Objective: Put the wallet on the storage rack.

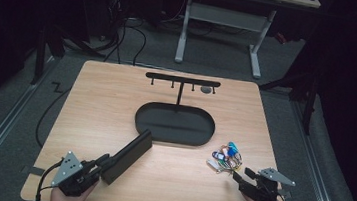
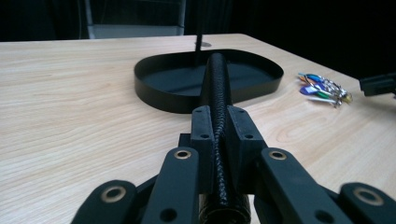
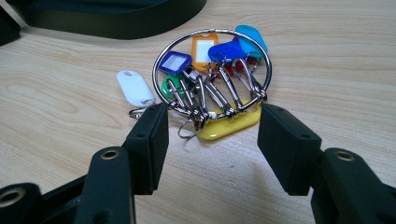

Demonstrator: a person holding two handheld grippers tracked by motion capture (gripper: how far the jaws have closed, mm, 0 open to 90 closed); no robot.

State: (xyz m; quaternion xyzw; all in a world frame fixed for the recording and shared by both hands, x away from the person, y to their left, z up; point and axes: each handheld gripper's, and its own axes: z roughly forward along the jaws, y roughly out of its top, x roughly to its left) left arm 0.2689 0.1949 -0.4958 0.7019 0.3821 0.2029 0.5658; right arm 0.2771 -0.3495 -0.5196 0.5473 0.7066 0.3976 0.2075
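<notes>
Wallet [image 1: 128, 155], black and flat, was held clamped on edge in the left gripper [image 2: 219, 140], near the oval tray [image 1: 139, 121]. Keys [image 3: 210, 79] lay before the spread right gripper [image 3: 210, 140]. Both jaws should be lowered squarely around the ring.

Bare tabletop [image 1: 116, 104] is lying open left of the black oval tray [image 1: 174, 124]; its hook stand [image 1: 182, 81] is blocking the far middle, the key ring [image 1: 226, 157] crowding the right.
</notes>
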